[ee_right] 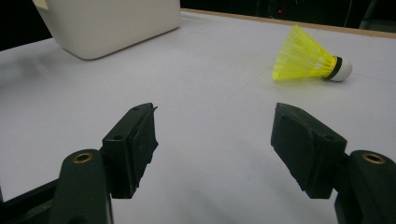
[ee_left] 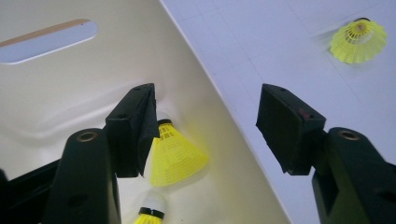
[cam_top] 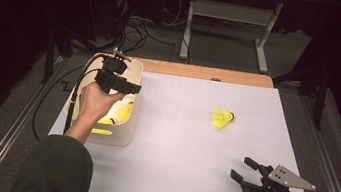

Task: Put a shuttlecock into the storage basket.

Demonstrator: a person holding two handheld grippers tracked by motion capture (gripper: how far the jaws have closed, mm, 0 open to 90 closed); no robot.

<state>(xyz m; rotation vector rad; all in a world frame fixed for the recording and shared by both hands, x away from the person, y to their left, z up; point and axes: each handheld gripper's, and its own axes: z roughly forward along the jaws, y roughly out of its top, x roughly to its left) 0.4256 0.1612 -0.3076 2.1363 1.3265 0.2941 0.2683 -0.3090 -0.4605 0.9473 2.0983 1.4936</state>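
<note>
Shuttlecock [ee_right: 310, 58] on table [ee_right: 201, 116], well beyond R gripper [ee_right: 215, 140] fingers, both apart

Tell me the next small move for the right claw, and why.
Probably ease the right claw forward toward the yellow shuttlecock lying on its side on the white table. Its jaws stand open and empty, that shuttlecock lies loose ahead, and others already sit in the cream bin.

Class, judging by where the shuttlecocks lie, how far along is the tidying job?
Done: at least two yellow shuttlecocks already lie inside the cream bin. In hand: nothing; the left tongs hang open over the bin's rim, and the right tongs are open and empty. Left: one shuttlecock lies on the white table.
</note>
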